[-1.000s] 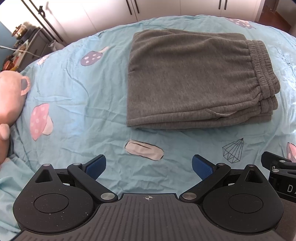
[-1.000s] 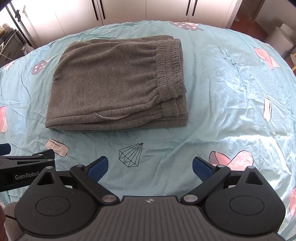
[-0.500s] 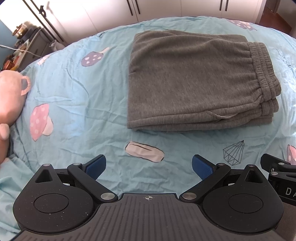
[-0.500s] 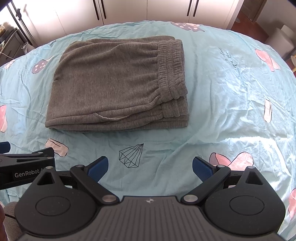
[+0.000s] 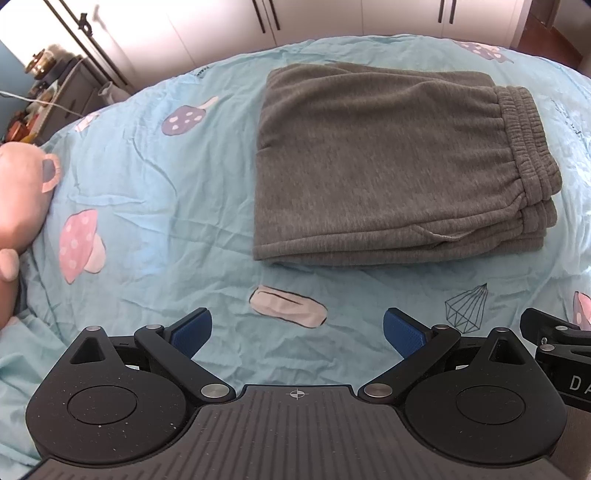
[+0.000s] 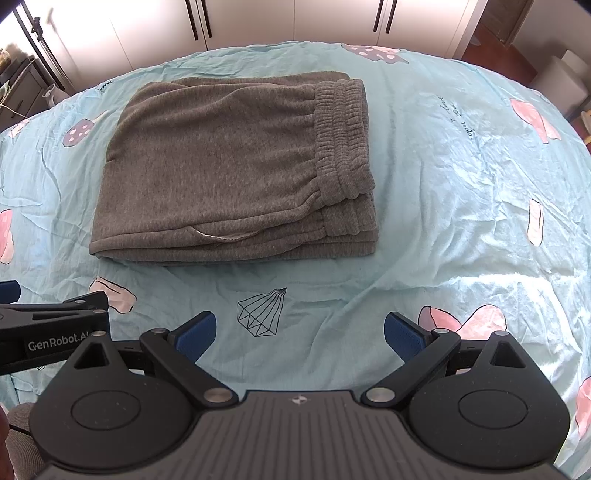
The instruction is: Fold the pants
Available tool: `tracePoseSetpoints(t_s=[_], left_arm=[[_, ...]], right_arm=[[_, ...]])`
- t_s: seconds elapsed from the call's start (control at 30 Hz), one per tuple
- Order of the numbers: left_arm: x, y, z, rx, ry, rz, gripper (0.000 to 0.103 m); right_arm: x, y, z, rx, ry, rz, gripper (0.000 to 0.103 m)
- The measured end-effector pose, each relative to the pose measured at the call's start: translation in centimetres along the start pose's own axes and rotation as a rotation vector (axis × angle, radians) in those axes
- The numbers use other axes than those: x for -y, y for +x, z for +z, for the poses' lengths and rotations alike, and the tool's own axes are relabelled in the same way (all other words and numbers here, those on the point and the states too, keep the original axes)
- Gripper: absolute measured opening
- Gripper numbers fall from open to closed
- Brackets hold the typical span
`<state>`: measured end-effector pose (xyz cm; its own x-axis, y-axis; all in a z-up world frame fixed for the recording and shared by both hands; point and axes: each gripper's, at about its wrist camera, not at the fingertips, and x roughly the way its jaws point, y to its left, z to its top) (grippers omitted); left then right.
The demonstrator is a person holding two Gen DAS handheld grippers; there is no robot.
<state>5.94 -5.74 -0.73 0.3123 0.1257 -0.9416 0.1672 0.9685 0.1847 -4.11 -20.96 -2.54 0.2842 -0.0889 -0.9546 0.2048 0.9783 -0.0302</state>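
Grey sweatpants point(image 5: 388, 166) lie folded in a flat stack on the light blue bedsheet point(image 5: 166, 206), waistband at the right end. They also show in the right wrist view point(image 6: 229, 170). My left gripper point(image 5: 297, 330) is open and empty, held above the sheet in front of the stack's near left part. My right gripper point(image 6: 300, 334) is open and empty, held in front of the stack's near right part. Neither touches the pants. The left gripper's side shows at the left edge of the right wrist view point(image 6: 51, 328).
A pink plush toy point(image 5: 18, 195) lies at the bed's left edge. White wardrobe doors point(image 6: 295, 22) stand behind the bed. A dark shelf with small items point(image 5: 48, 96) is at the far left. The sheet point(image 6: 480, 184) has mushroom prints.
Both grippers have drawn back very slightly from the folded pants. The pants have not moved and both grippers stay open.
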Motion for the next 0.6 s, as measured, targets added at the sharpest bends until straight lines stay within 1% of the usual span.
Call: tracePoseSetpoints(t_s=[0.4,0.6], left_arm=[[0.14,0.03,0.05,0.006,0.010,0.007,0.102],[0.24,-0.12,-0.09,0.041,0.020,0.026,0.102]], right_arm=[[0.05,-0.04,0.09,0.002,-0.002,-0.003,0.098],[0.00,-0.13,0.15,0.004,-0.005,-0.006,0.098]])
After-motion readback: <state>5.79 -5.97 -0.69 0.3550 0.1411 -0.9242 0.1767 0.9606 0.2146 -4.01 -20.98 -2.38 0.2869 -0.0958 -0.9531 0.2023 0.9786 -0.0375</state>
